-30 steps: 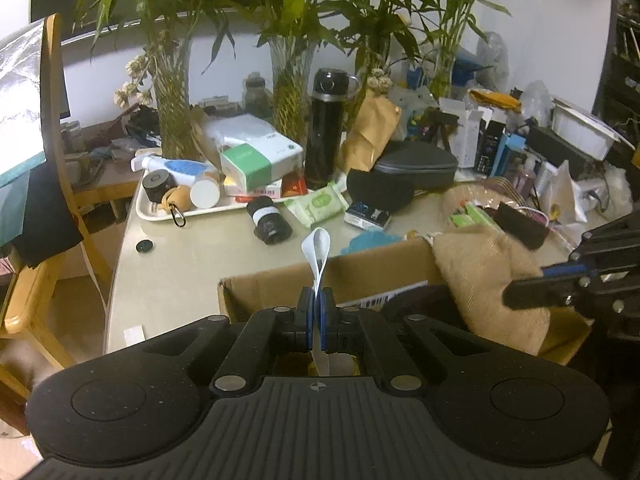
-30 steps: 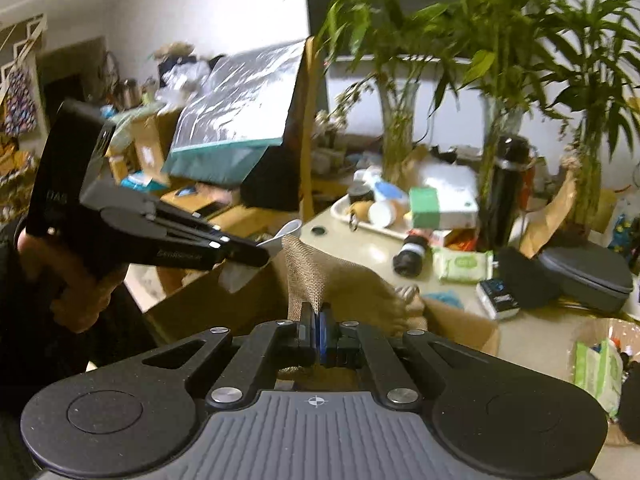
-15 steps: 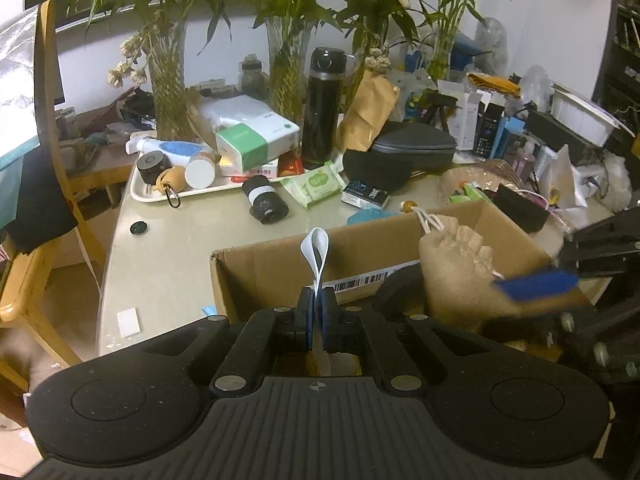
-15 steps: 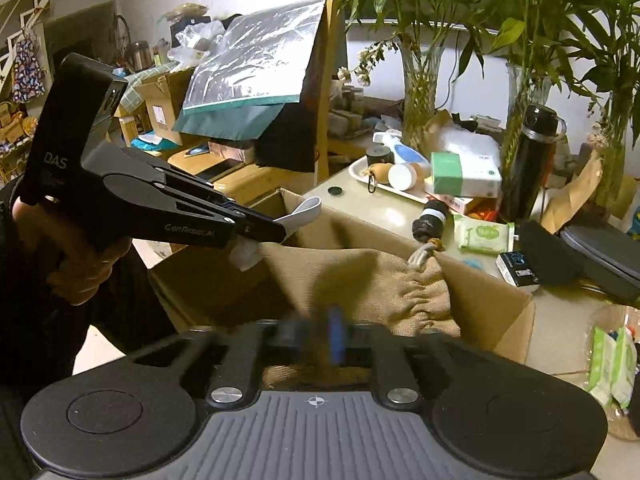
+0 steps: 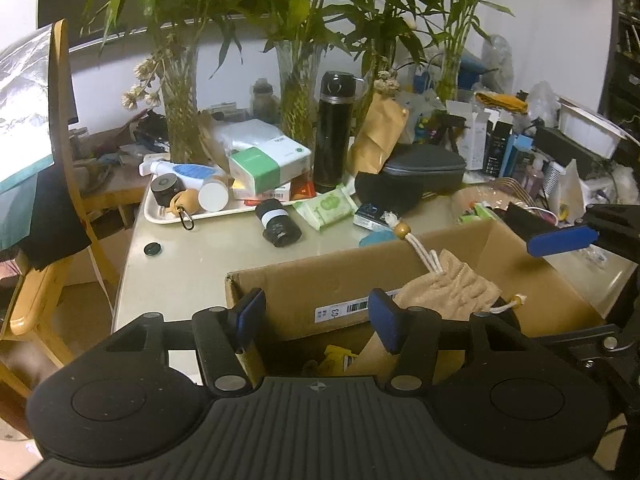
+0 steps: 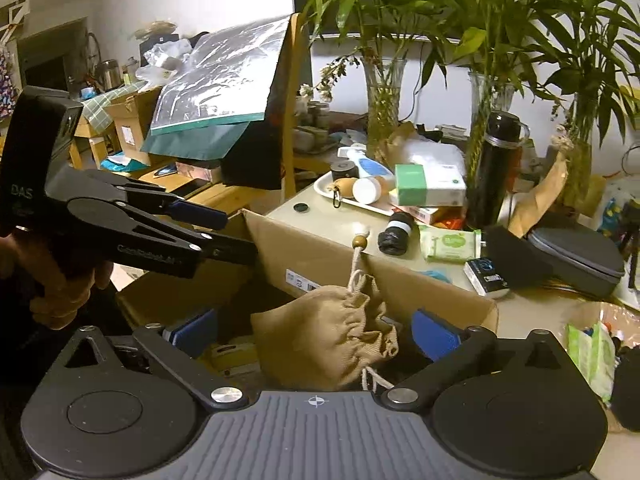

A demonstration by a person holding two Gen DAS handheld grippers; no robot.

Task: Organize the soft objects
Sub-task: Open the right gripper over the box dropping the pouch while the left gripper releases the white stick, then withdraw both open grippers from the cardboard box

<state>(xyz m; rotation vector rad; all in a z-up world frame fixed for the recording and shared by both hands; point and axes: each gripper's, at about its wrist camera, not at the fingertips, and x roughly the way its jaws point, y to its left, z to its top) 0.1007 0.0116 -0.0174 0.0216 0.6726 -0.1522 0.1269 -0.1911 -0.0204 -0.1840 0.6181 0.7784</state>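
Cluttered with vases, bottles and packets, the pale surface [image 5: 188, 264] carries an open brown cardboard box [image 6: 316, 258]. Inside it the tan drawstring cloth pouch [image 6: 332, 336] now lies loose, its beaded cord draped over the box wall. Both the left tongs [image 5: 316, 318] and right tongs [image 6: 316, 334] have just been opening and grip nothing, so this pouch looks stowed.

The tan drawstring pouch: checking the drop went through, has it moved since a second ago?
Yes. The pouch has sunk below the cardboard box rim into the box; earlier it was held above that rim. Both claws have just been opening, neither gripping it.
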